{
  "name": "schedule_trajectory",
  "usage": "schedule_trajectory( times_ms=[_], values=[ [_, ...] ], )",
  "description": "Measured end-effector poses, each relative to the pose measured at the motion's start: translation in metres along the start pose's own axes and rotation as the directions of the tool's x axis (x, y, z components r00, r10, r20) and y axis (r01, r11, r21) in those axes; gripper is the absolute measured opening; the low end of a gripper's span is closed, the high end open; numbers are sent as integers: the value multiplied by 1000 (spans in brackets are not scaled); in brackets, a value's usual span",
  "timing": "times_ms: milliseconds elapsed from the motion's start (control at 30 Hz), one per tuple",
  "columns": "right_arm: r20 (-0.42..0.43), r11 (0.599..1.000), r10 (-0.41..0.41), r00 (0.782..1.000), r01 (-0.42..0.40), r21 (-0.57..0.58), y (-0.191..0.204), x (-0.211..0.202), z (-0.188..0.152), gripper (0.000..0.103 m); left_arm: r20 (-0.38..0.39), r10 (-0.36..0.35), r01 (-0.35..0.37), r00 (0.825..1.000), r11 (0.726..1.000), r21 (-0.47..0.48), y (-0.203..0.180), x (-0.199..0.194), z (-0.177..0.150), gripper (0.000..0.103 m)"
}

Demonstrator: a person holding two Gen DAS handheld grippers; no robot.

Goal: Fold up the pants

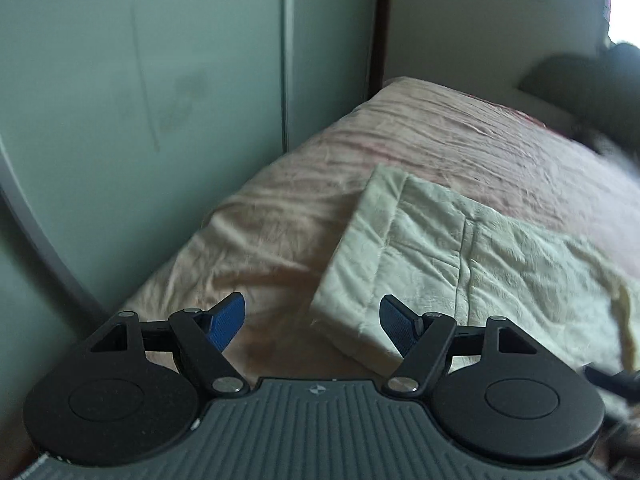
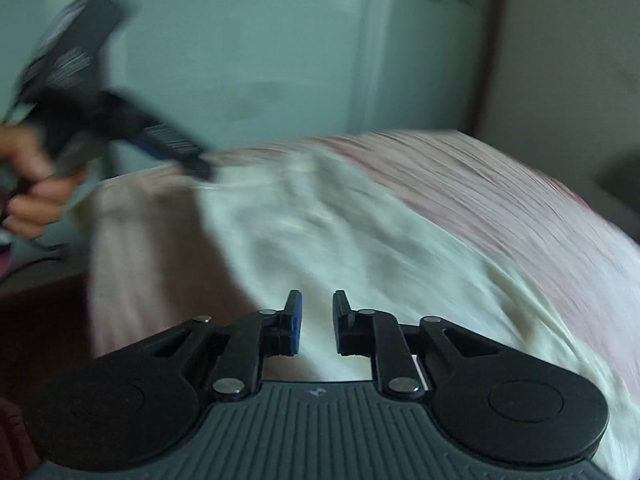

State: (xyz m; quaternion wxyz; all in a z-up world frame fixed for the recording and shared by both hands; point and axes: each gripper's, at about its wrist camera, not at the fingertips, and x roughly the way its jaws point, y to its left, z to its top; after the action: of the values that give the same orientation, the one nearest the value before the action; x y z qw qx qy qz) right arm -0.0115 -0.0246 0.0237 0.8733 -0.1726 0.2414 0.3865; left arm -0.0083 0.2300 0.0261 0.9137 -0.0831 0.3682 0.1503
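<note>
with the cream pants point(image 1: 460, 248) folded on the bed point(image 1: 280, 208), left gripper point(image 1: 312, 320) gapes empty, right gripper point(image 2: 317, 322) narrowly parted, empty; next, regrasp an edge.

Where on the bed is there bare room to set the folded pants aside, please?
The pink bedspread lies bare beyond the cream pants, up to the dark cushion, and in a strip between the pants and the pale green wardrobe. The near edge is crowded by the left gripper and right gripper.

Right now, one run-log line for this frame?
pants: cream, flat on bed, one end folded | left gripper: jaws open, empty | right gripper: jaws narrowly open, empty
</note>
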Motion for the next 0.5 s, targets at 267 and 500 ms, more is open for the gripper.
schedule_trajectory(
  times_ms=[267, 500],
  values=[
    [-49, 945, -27, 998, 10, -328, 66, 58, 14, 27, -64, -151, 137, 986, 974, -182, 15, 21, -1, 24],
    [-52, 965, 11, 999, -24, -262, 60, 71, 24, 7, -2, -106, 104, 994, 983, -153, 15, 28, -8, 13]
  ],
)
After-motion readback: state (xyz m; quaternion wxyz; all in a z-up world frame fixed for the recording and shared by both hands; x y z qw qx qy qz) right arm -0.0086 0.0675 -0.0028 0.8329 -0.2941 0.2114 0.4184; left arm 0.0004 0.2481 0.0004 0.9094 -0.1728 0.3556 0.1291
